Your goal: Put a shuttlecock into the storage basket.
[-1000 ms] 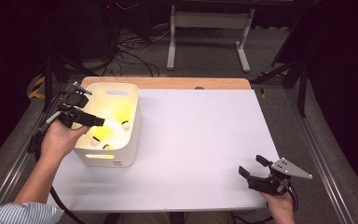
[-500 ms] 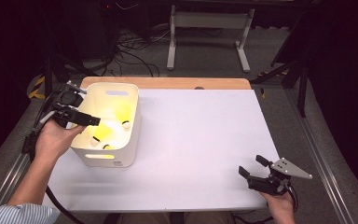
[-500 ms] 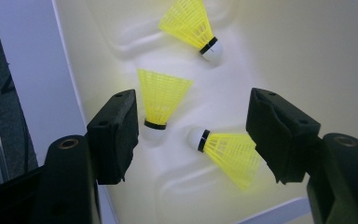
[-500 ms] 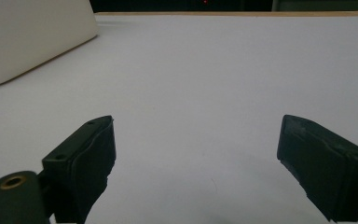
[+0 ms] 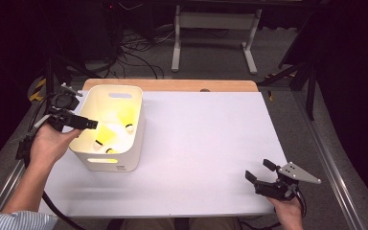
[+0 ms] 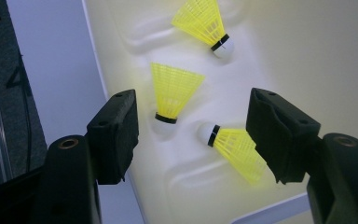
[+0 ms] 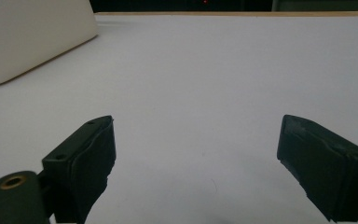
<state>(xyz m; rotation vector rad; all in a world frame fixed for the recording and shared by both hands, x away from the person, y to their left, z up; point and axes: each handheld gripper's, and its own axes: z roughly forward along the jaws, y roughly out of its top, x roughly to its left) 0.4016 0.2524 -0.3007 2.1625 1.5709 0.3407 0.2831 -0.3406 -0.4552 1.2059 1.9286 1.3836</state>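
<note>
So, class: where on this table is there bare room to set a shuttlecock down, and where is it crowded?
The white table top lies bare between the bin and the right gripper. It is crowded inside the bin, where three yellow shuttlecocks lie beneath the open left gripper.

The table (image 5: pixel 196 143) is seen from above and in front in the high view, with the white bin (image 5: pixel 110 127) at left of frame. The bin's inside is viewed closely, downward, in the left gripper view. The bin's wall (image 7: pixel 32 37), upper left, is shared by the low, level right gripper view.
</note>
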